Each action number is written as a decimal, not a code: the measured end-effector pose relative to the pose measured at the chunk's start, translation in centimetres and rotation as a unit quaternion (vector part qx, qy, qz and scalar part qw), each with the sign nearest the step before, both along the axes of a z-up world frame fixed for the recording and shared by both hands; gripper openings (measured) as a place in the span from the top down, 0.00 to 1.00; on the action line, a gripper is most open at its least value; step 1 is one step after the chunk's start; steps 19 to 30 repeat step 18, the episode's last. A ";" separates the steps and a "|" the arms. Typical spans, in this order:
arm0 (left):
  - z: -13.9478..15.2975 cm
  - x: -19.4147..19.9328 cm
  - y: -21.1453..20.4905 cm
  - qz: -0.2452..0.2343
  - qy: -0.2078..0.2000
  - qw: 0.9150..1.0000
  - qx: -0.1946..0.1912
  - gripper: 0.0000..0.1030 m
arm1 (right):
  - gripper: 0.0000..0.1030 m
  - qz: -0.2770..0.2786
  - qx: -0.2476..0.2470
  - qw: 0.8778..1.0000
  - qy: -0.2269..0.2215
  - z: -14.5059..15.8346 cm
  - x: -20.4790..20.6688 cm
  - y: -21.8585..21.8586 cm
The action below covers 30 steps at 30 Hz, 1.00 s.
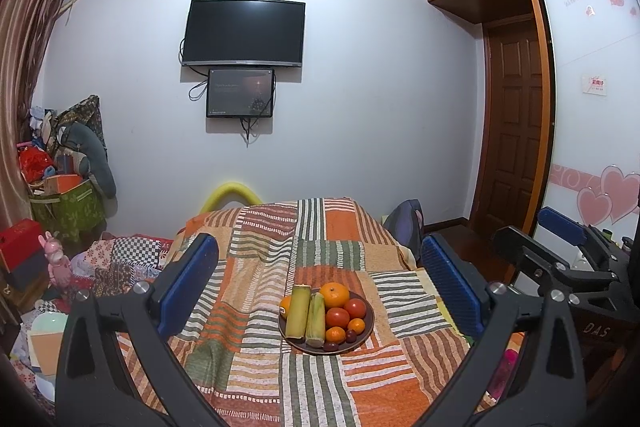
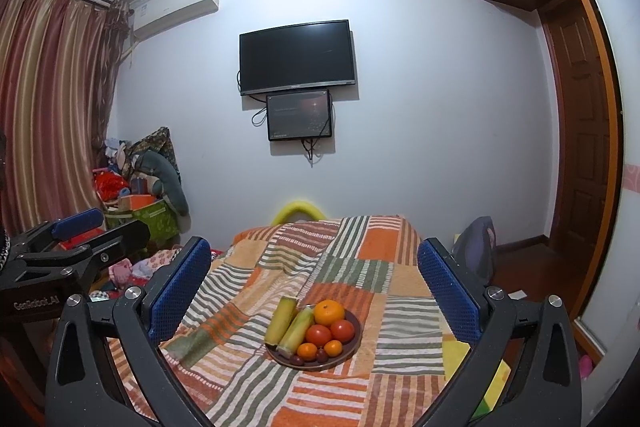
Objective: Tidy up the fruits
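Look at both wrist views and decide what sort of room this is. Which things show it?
Most likely a home bedroom: a bed under a patchwork blanket, a wall-mounted television, and a built-in wardrobe with heart decorations. A plate of fruit sits on the blanket.

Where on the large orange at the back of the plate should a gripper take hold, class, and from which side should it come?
Grip the large orange across its widest middle, coming from above. It sits highest on the plate, with two tomatoes crowding its front and a sugarcane piece on its left, so a low side approach would probably bump them. Either open gripper could straddle it.
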<state>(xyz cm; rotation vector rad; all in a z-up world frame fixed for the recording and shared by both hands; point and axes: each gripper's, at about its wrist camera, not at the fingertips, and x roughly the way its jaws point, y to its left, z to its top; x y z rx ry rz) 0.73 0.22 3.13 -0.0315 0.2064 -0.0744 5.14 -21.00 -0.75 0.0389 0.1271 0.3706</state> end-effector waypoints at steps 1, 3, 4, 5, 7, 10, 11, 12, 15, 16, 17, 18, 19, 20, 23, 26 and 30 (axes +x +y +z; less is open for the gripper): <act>0.0 0.1 0.0 -0.002 0.001 1.000 0.001 0.00 | 0.00 0.000 0.000 1.000 0.000 0.0 0.0 0.0; 0.0 0.3 -0.1 -0.005 0.005 1.000 0.002 0.00 | 0.00 0.000 0.000 1.000 0.000 0.0 0.0 0.0; 0.0 0.3 -0.1 -0.006 0.006 1.000 0.002 0.00 | 0.00 0.000 0.000 1.000 0.000 0.0 0.0 0.0; -0.1 0.4 -0.1 -0.005 0.007 1.000 0.002 0.00 | 0.00 0.000 0.000 1.000 0.000 0.0 0.0 0.0; -0.1 0.6 -0.1 -0.004 0.009 1.000 0.003 0.00 | 0.00 0.000 0.001 1.000 0.000 0.0 0.0 0.0; -0.1 0.7 -0.3 -0.006 0.010 1.000 0.003 0.00 | 0.00 -0.002 0.001 1.000 0.001 0.1 0.1 -0.2; -0.1 0.7 -0.3 -0.007 0.010 1.000 0.004 0.00 | 0.00 -0.002 0.001 1.000 0.001 0.1 0.1 -0.2; -0.1 0.7 -0.4 -0.007 0.010 1.000 0.004 0.00 | 0.00 -0.003 0.001 1.000 0.002 0.1 0.2 -0.2; -0.2 0.7 -0.5 -0.009 0.011 1.000 0.008 0.00 | 0.00 -0.005 0.001 1.000 0.005 0.1 0.4 -0.2; -0.2 0.7 -0.6 -0.009 0.011 1.000 0.009 0.00 | 0.00 -0.005 0.002 1.000 0.006 0.1 0.4 -0.3; -0.2 0.7 -0.6 -0.010 0.011 1.000 0.010 0.00 | 0.00 -0.006 0.002 1.000 0.007 0.0 0.5 -0.3; -0.3 0.8 -0.7 -0.010 0.012 1.000 0.010 0.00 | 0.00 -0.006 0.003 1.000 0.008 -0.1 0.5 -0.3; -0.3 0.8 -0.7 -0.010 0.012 1.000 0.010 0.00 | 0.00 -0.006 0.003 1.000 0.008 -0.1 0.5 -0.3; -0.3 0.8 -0.7 -0.010 0.012 1.000 0.010 0.00 | 0.00 -0.006 0.003 1.000 0.008 -0.1 0.5 -0.3; -0.3 0.8 -0.7 -0.010 0.012 1.000 0.010 0.00 | 0.00 -0.006 0.003 1.000 0.008 -0.1 0.5 -0.3; -0.3 0.8 -0.7 -0.010 0.012 1.000 0.010 0.00 | 0.00 -0.006 0.003 1.000 0.008 -0.1 0.5 -0.3; -0.3 0.8 -0.7 -0.010 0.012 1.000 0.010 0.00 | 0.00 -0.006 0.003 1.000 0.008 -0.1 0.5 -0.3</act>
